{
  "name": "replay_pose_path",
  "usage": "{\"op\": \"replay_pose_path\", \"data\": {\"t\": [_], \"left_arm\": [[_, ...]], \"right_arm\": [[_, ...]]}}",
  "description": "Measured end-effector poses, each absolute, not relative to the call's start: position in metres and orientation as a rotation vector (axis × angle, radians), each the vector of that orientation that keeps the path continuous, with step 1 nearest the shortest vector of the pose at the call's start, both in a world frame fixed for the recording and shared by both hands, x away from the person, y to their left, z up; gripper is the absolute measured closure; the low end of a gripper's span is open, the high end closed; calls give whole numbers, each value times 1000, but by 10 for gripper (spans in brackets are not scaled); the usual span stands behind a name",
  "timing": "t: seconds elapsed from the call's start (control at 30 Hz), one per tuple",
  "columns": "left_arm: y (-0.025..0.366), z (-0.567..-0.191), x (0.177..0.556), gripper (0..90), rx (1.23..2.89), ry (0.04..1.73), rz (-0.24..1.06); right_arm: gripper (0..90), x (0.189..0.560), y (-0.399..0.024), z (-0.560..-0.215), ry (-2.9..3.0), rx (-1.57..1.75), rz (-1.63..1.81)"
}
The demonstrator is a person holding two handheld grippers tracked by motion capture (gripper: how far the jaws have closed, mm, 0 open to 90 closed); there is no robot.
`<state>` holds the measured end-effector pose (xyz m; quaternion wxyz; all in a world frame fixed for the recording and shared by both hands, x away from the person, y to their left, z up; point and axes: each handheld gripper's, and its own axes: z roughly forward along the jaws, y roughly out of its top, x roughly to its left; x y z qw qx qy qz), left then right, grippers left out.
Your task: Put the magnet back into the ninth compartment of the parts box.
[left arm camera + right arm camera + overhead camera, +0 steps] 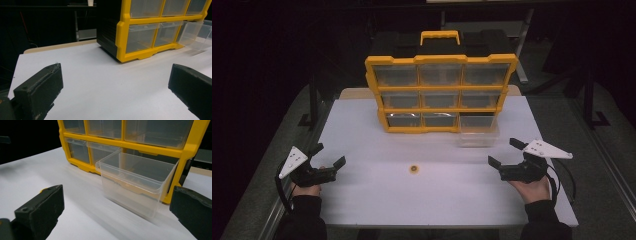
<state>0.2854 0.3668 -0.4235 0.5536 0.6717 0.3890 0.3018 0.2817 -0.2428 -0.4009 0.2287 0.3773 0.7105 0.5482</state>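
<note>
A yellow-framed organizer [440, 92] with clear drawers stands upright at the back of the white table [377, 195]. Its bottom right drawer [478, 135] is pulled out and rests on the table in front of its slot; it looks empty in the right gripper view [136, 183]. A small round brownish object [414, 169] lies on the table's middle. My left gripper [328, 155] rests open at the left edge. My right gripper [506, 152] rests open at the right, a little short of the drawer. In the left gripper view the organizer [150, 30] stands ahead to the right.
A second black and yellow case [439, 42] with a yellow handle stands behind the organizer. The surroundings beyond the table are dark, with black stand legs [312, 107] at the back left and back right.
</note>
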Motion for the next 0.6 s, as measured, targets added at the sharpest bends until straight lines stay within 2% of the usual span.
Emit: {"op": "replay_pose_path", "data": {"t": [0.6], "left_arm": [[368,-424,285,0,1582,930,726]], "right_arm": [[0,282,-239,-401,1994,1043,1486]]}}
